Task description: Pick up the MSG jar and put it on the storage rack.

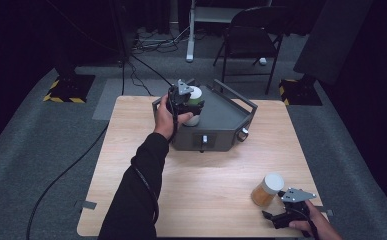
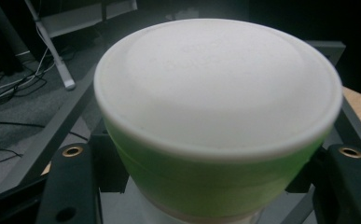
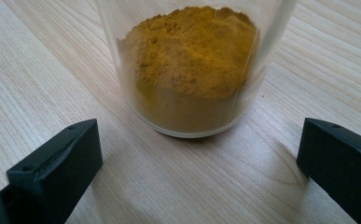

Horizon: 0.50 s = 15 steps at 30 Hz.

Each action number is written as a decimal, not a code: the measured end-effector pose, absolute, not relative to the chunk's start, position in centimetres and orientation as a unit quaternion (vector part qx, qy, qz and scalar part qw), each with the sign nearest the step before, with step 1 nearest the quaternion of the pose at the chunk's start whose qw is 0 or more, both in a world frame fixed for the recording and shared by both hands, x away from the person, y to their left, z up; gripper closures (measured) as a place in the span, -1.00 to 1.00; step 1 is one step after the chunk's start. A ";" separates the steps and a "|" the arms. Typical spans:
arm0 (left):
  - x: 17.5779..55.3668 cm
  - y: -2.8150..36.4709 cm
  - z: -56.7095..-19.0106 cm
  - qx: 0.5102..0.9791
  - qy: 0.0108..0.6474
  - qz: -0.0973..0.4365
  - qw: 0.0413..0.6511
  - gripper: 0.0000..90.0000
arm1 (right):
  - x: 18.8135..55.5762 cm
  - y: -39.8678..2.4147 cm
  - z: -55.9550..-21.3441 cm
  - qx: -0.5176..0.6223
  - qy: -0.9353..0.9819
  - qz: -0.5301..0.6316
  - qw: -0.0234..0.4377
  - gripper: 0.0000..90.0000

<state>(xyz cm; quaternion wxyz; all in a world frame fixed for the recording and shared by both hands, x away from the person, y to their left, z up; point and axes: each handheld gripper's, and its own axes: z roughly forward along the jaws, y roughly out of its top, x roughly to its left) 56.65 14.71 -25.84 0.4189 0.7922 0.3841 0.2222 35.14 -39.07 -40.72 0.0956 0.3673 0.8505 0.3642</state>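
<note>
Left gripper view: the left gripper (image 2: 211, 186) has its two black jaws pressed on the green band of the green jar (image 2: 215, 182), just under the white lid (image 2: 215, 84); the jar is clamped between them.
Beyond the left jaws: the rails of the grey metal box (image 2: 47, 135) run past on both sides, with dark floor and cables farther off.
Right gripper view: the right gripper (image 3: 197, 163) stands wide, jaws apart on either side, pressing on nothing.
Just ahead of the right jaws: the jar of yellow powder (image 3: 192, 70) stands upright on the wooden table (image 3: 38, 70), near but not between the pads.
High view: the green jar (image 1: 194, 98) sits at the far left of the box top, in the left gripper (image 1: 183, 100); the powder jar (image 1: 267, 190) stands just in front of the right gripper (image 1: 281, 210).
Handling, judged: both jars look light, stiff and smooth-walled, so likely slippery; the clear one may be fragile.
Where to hold: across the body below the lid rim, jaws level, squeezing gently.
</note>
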 end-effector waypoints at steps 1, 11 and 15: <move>56.7 14.9 -26.0 0.789 0.387 0.220 0.423 -0.24 | 35.1 -39.1 -40.7 0.367 0.850 0.364 0.095 -1.00; 57.2 15.2 -26.5 0.793 0.382 0.212 0.426 -0.52 | 35.1 -39.1 -40.7 0.367 0.851 0.364 0.095 -1.00; 56.3 14.8 -27.6 0.775 0.395 0.236 0.433 -0.86 | 35.1 -39.1 -40.7 0.367 0.851 0.364 0.096 -1.00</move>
